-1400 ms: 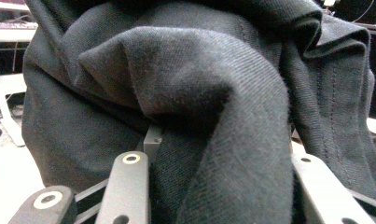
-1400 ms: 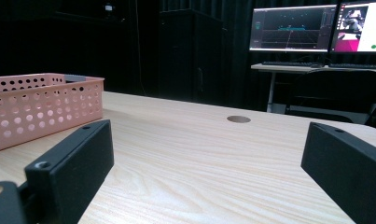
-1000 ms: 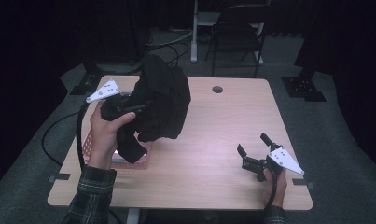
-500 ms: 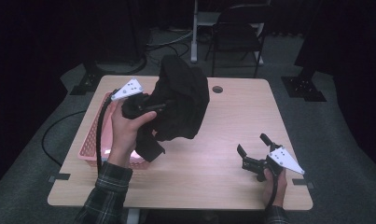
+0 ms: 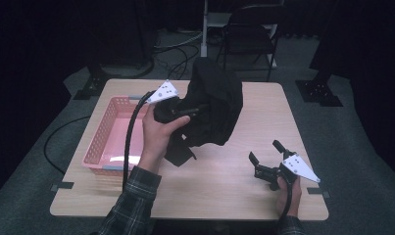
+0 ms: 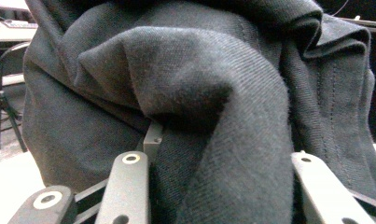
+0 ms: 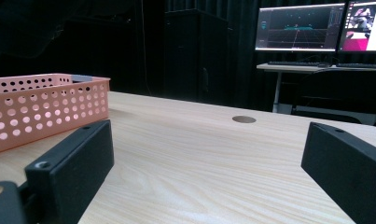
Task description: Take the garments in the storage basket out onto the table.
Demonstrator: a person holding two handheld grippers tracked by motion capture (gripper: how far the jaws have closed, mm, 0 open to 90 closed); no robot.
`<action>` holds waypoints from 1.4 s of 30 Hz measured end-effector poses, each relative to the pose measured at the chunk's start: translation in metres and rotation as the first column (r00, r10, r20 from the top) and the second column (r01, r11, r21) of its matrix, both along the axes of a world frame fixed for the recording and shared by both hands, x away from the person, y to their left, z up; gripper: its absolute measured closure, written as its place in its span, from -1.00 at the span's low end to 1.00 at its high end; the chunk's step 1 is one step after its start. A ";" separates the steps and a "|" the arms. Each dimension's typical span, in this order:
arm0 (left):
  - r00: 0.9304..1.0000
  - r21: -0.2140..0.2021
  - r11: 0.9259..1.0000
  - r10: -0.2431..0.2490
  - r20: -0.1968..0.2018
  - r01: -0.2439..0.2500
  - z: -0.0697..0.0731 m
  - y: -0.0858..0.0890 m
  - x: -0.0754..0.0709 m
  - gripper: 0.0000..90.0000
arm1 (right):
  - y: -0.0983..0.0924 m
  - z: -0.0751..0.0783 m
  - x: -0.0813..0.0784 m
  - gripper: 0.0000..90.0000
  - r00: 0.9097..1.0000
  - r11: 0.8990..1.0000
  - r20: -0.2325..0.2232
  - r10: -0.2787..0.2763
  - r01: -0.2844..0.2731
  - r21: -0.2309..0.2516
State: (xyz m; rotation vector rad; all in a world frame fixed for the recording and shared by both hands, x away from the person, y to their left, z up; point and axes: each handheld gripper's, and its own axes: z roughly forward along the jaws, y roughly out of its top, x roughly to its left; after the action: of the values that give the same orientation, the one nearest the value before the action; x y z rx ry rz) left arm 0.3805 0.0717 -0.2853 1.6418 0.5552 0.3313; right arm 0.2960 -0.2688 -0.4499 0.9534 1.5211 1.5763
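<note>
A black garment (image 5: 214, 105) hangs bunched above the middle of the wooden table (image 5: 234, 181), lifted clear of the pink perforated basket (image 5: 107, 132). My left gripper (image 5: 185, 110) is shut on the cloth, and in the left gripper view the dark fabric (image 6: 199, 107) drapes over and between the jaws. A loose end of the garment (image 5: 178, 154) dangles down to the tabletop. My right gripper (image 5: 266, 156) rests near the table's front right, open, with nothing between its fingers (image 7: 73, 163).
The basket (image 7: 36, 107) sits at the table's left side. A round cable hole (image 7: 244, 119) lies in the far tabletop. A chair (image 5: 249, 24) stands behind the table. Monitors (image 7: 316, 28) on a desk appear in the right gripper view.
My left gripper has carried the black garment up and to the right, from over the basket to above the table's middle. The right gripper has stayed put.
</note>
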 end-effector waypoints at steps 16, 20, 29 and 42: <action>0.999 0.036 0.999 0.008 -0.036 -0.007 -0.032 -0.027 0.006 0.30 | 0.000 0.000 0.000 -0.96 1.000 1.000 0.000 0.011 -0.011 0.000; 0.999 0.057 0.998 0.007 -0.052 -0.004 -0.040 -0.032 0.008 0.30 | 0.000 0.000 0.000 -0.96 1.000 1.000 0.000 0.015 -0.015 0.000; 0.996 0.093 0.996 -0.006 -0.092 0.015 -0.060 -0.046 0.011 0.30 | 0.000 0.000 0.000 -0.96 1.000 1.000 -0.001 0.023 -0.023 0.002; 0.991 0.130 0.991 -0.014 -0.132 0.031 -0.082 -0.065 0.015 0.30 | 0.000 0.000 0.000 -0.96 1.000 1.000 0.001 0.030 -0.030 -0.001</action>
State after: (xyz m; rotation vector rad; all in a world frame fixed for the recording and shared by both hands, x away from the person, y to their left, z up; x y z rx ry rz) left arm 0.3957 0.0071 -0.3678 1.8057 0.6238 0.2487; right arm 0.2963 -0.2691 -0.4498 0.9334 1.5416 1.5967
